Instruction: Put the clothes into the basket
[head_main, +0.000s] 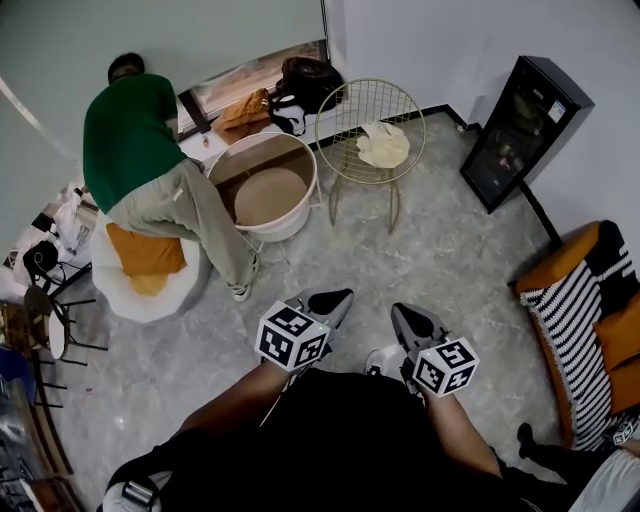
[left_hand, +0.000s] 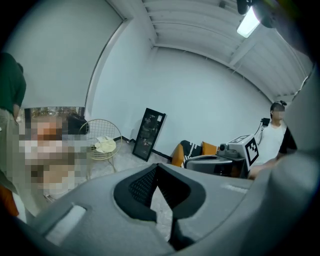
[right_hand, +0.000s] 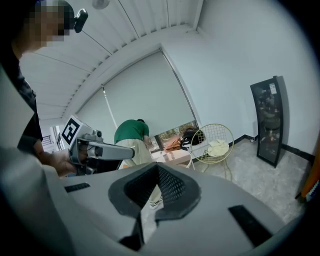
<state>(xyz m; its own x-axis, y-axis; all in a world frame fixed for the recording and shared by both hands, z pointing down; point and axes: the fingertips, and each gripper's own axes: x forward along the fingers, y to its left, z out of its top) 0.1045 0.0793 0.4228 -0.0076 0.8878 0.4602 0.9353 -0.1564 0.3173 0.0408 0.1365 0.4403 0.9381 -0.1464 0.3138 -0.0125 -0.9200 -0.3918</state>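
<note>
A cream cloth lies on the seat of a gold wire chair at the far side of the room; it also shows in the left gripper view and the right gripper view. Left of the chair stands a round white basket, with nothing in it that I can see. My left gripper and right gripper are side by side near the bottom of the head view, well short of chair and basket. Each has its jaws shut with nothing between them.
A person in a green shirt bends over beside the basket. An orange cloth lies on a white seat at the left. A brown garment and a black bag sit by the window. A black cabinet and a striped sofa stand at the right.
</note>
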